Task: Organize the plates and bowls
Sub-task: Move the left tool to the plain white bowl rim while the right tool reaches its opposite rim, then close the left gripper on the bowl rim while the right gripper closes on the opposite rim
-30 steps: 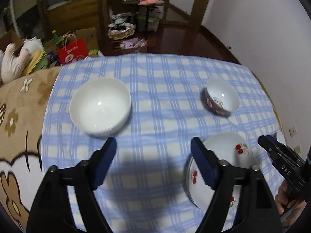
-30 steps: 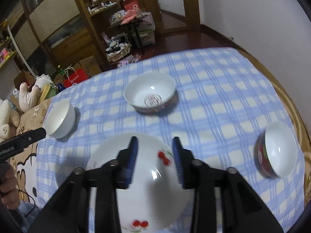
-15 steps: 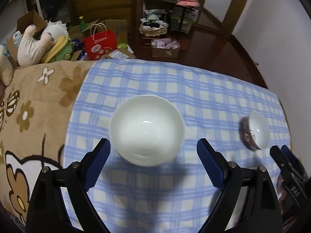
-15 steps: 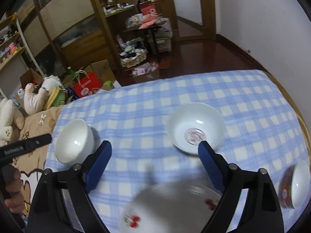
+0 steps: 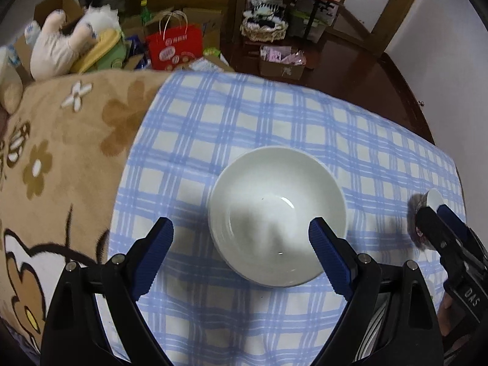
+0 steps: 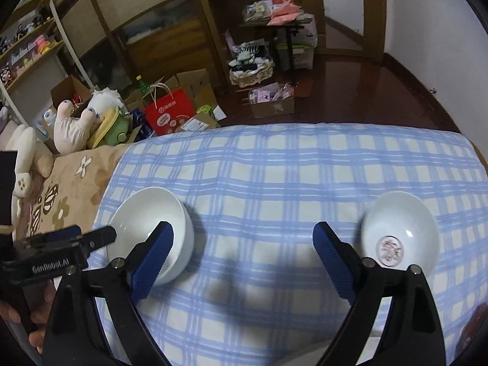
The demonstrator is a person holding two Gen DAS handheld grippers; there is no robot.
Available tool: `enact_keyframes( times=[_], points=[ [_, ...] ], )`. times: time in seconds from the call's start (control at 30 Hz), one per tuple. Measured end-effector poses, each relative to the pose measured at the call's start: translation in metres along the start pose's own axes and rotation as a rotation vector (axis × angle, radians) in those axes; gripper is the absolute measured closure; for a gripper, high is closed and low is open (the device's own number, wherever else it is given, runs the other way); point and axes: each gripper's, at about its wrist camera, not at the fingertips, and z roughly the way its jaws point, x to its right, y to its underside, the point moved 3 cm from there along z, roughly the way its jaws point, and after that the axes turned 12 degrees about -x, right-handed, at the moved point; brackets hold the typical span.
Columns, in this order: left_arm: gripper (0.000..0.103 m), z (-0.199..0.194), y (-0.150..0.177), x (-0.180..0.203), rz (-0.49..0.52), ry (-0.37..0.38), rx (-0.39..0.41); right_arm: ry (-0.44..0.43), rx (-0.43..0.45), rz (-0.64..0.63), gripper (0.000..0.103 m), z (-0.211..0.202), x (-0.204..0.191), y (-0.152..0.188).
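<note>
The plain white bowl [image 5: 277,216] sits upright on the blue checked cloth [image 5: 274,116], at the centre of the left wrist view, and the left gripper [image 5: 241,253] hangs over it with its blue pads spread wide, one pad [image 5: 328,256] over the bowl's lower right rim and the other off to the left above bare cloth. Nothing is pinched. In the right wrist view the right gripper [image 6: 244,256] is likewise spread and empty over open cloth in the lower middle of the frame, with the same white bowl [image 6: 152,231] at lower left and a second bowl with a pink printed mark [image 6: 399,235] inside at lower right. Both bowls look like glazed ceramic: stiff, fairly weighty, slick on the surface and likely to chip if knocked together. I would guess the sound hold is across the rim wall, one pad inside and one outside, closed gently, and lifted level so the glaze does not slide out.
</note>
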Motion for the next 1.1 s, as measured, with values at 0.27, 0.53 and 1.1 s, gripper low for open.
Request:
enact_keyframes(
  times=[0.27,0.53,1.1],
  points=[
    [0.014,0.02,-0.005,-0.015,-0.029,-0.024,-0.036,-0.021,-0.048,-0.003,0.009,0.034,-0.015,-0.014],
    [0.033,0.051,-0.005,-0.012,-0.029,0.003,-0.112,-0.105,-0.08,-0.02,0.01,0.059,-0.032,-0.015],
    [0.091,0.061,0.001,-0.027,-0.107,0.053,-0.089,-0.136,-0.24,-0.024,0.096,0.093,-0.047,-0.011]
  ],
)
